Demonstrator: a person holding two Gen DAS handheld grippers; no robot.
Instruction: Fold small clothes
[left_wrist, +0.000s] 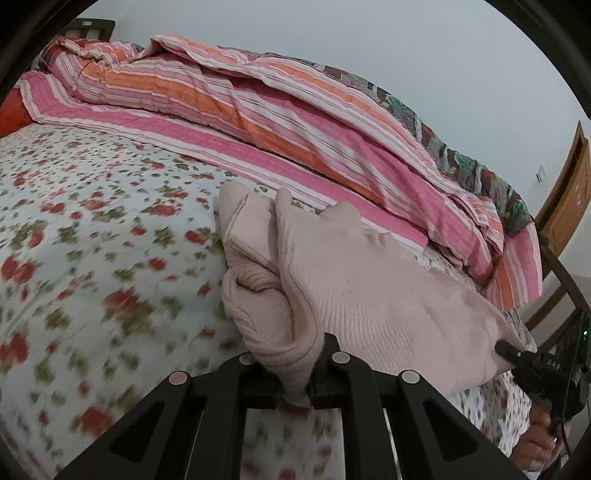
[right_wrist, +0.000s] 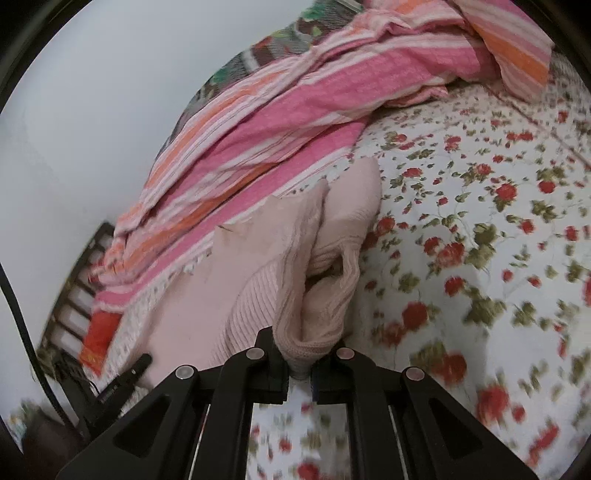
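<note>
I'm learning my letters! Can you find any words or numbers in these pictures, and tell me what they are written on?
"DAS": small pale letters on the black body of the right gripper, seen in the left wrist view; that is only how it seems to read.
Pale lettering on the black body of the left gripper, in the right wrist view: too blurred to read.
Nothing is written on the pink knitted garment, the floral bedsheet or the striped quilt.

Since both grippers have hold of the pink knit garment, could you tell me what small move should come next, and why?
Probably carry the near edge forward over the rest. The left gripper and right gripper each pinch an end of the pink knit garment, raised off the floral bedsheet.
</note>
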